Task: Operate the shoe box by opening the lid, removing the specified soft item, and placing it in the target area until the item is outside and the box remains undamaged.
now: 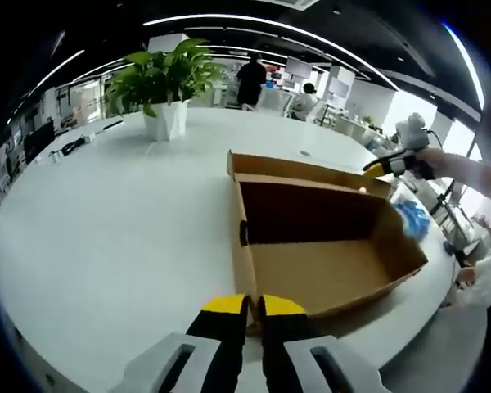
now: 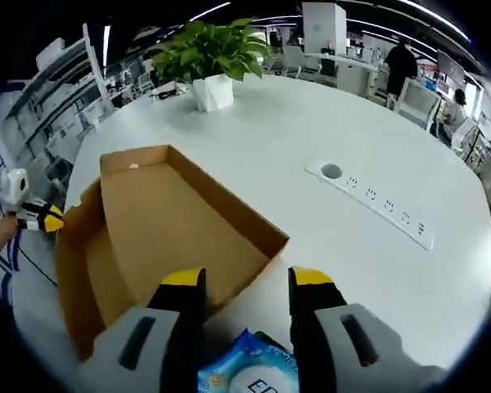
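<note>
**Open shoe box on white table, blue soft pack between right jaws**

Around the work area: one round white table (image 1: 106,229), one potted plant (image 1: 162,86) in a white pot at its far side, one white power strip (image 2: 368,201) set flush in the tabletop with a round opening at one end. Beyond the table, office desks, screens and two people in the background. On the far left of the table in the left gripper view, a few dark small items, too small to identify.

One cardboard shoe box (image 1: 319,246) lying open on the table near its edge, lid folded back, interior bare brown card. Nothing standing between the box and either gripper.

Left gripper (image 1: 254,307): black jaws with yellow tips, brought nearly together with a thin gap, hovering just in front of the box's near corner, clamped on nothing visible. Seen also in the right gripper view at the left edge, beside the box's far wall.

Right gripper (image 2: 247,282): jaws spread apart, just past the near wall of the box. One blue soft pack (image 2: 250,368) with printed lettering lying between the jaw bases, outside the box; actual contact with the jaws impossible to confirm. Same pack visible as a blue shape (image 1: 413,219) just beside the box's outer wall in the left gripper view, with the right gripper above it, held by a person's hand (image 1: 454,164).
</note>
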